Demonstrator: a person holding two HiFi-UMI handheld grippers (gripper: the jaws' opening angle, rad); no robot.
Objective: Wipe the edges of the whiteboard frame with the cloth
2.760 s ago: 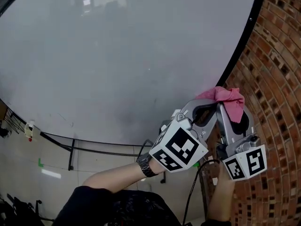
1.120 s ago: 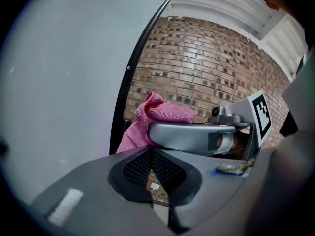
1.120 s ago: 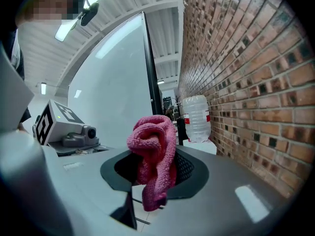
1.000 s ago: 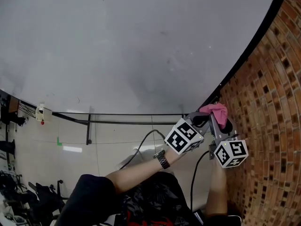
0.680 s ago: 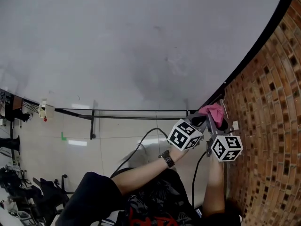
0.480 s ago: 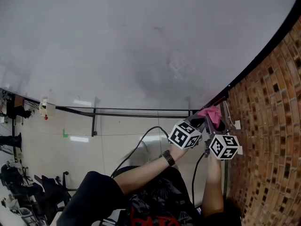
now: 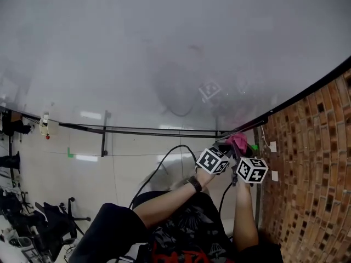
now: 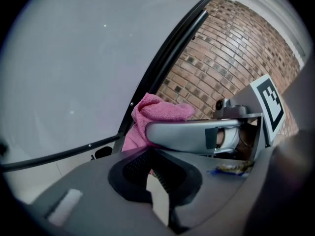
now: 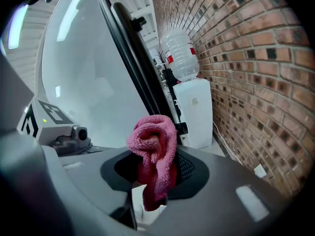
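Head view, board: a large white whiteboard (image 7: 164, 48) with a thin black frame (image 7: 307, 92); a red-brown brick wall (image 7: 312, 174) stands at its right.
Head view, cloth: the pink terry cloth (image 7: 239, 141) sits at the lower right corner of the frame, where the bottom edge meets the right edge.
Head view, grippers: the left gripper (image 7: 221, 148) and the right gripper (image 7: 238, 150) are close side by side under that corner, their marker cubes almost touching.

Left gripper view, jaws: the left gripper (image 8: 158, 193) has its jaws together, with only a thin slit and nothing between them.
Left gripper view, cloth: the cloth (image 8: 150, 113) lies against the frame (image 8: 170, 58) at the corner, above a grey finger of the right gripper (image 8: 197, 134) that crosses the picture.

Right gripper view, jaws: the right gripper (image 9: 147, 191) is clamped on the cloth (image 9: 152, 149), which stands up from the jaws in a bunched fold.
Right gripper view, surroundings: the frame (image 9: 133, 58) runs just behind the cloth; the wall (image 9: 246, 58) is at right; a white water dispenser with a clear bottle (image 9: 189, 100) stands farther back beside the wall.
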